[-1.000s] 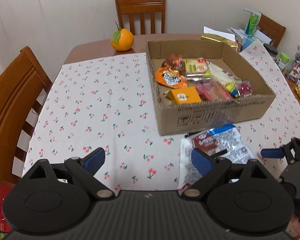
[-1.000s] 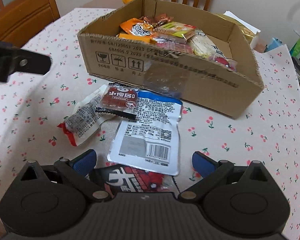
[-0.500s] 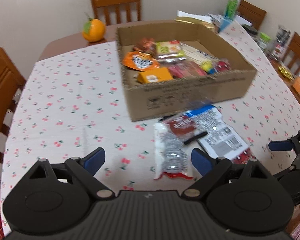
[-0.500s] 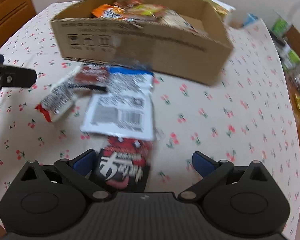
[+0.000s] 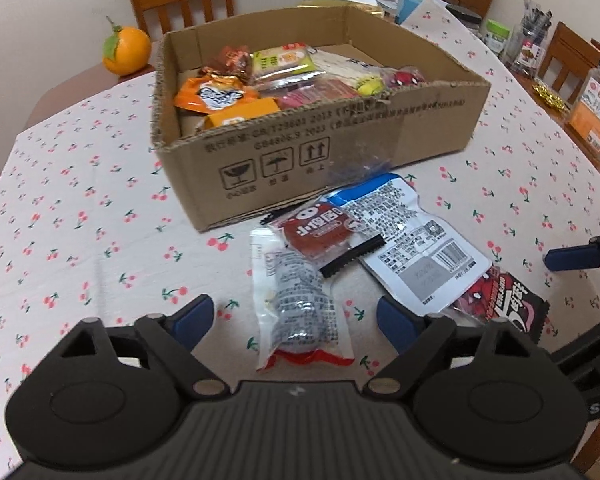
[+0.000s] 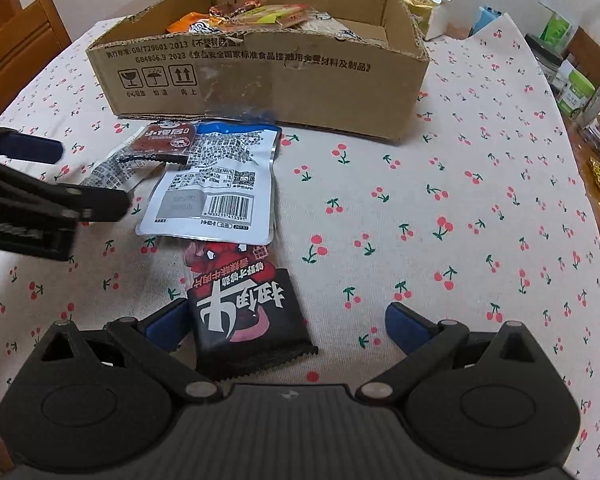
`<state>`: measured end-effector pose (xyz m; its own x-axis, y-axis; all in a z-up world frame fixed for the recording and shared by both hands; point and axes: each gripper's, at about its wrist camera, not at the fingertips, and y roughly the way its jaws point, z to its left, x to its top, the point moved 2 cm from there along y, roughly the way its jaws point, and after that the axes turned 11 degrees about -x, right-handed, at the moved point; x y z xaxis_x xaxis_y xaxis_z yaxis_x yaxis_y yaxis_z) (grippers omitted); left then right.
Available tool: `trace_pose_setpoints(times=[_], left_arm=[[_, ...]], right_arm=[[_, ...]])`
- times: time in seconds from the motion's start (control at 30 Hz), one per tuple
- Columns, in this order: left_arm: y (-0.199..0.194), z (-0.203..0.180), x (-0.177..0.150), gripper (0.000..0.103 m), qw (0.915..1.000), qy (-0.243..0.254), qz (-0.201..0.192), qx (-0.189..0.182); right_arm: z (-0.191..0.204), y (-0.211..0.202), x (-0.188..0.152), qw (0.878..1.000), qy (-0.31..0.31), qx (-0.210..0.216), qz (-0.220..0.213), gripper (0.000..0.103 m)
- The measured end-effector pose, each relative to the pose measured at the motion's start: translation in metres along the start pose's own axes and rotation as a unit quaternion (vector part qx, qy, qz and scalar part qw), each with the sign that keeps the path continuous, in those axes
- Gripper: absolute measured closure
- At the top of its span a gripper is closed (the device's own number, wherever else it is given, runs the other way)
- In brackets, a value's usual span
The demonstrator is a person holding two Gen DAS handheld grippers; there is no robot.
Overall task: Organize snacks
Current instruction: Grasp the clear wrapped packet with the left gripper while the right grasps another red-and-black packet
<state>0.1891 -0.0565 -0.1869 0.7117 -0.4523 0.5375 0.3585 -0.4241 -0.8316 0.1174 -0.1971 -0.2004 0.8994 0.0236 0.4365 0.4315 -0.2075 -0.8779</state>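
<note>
Clear packet [image 5: 298,300] lying lengthwise twelve to six, left gripper [image 5: 296,318] closing around it, untouched, right gripper [image 6: 278,324] spread, cardboard box [image 5: 380,148] at twelve holding snacks [image 5: 284,80].

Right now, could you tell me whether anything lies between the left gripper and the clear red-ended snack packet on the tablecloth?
Nothing visible does. The clear red-ended packet lies flat between the closing left gripper fingers, untouched; only its far end is overlapped by the small red packet.

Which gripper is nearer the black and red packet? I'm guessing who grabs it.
Right. The right gripper has the black and red packet between its open fingers; the left gripper, jaws closing, straddles the clear packet beside it.
</note>
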Motion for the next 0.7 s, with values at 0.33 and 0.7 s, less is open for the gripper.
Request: trace_pose_setpoints(times=[0.33, 0.7], left_arm=[[0.006, 0.002, 0.001, 0.05, 0.9999, -0.008, -0.009, -0.011], [-0.014, 0.002, -0.026, 0.05, 0.9995, -0.032, 0.008, -0.003]], right_arm=[[0.0, -0.001, 0.001, 1.0, -0.007, 0.003, -0.003, 0.0], [0.014, -0.006, 0.007, 0.998, -0.05, 0.03, -0.027, 0.016]])
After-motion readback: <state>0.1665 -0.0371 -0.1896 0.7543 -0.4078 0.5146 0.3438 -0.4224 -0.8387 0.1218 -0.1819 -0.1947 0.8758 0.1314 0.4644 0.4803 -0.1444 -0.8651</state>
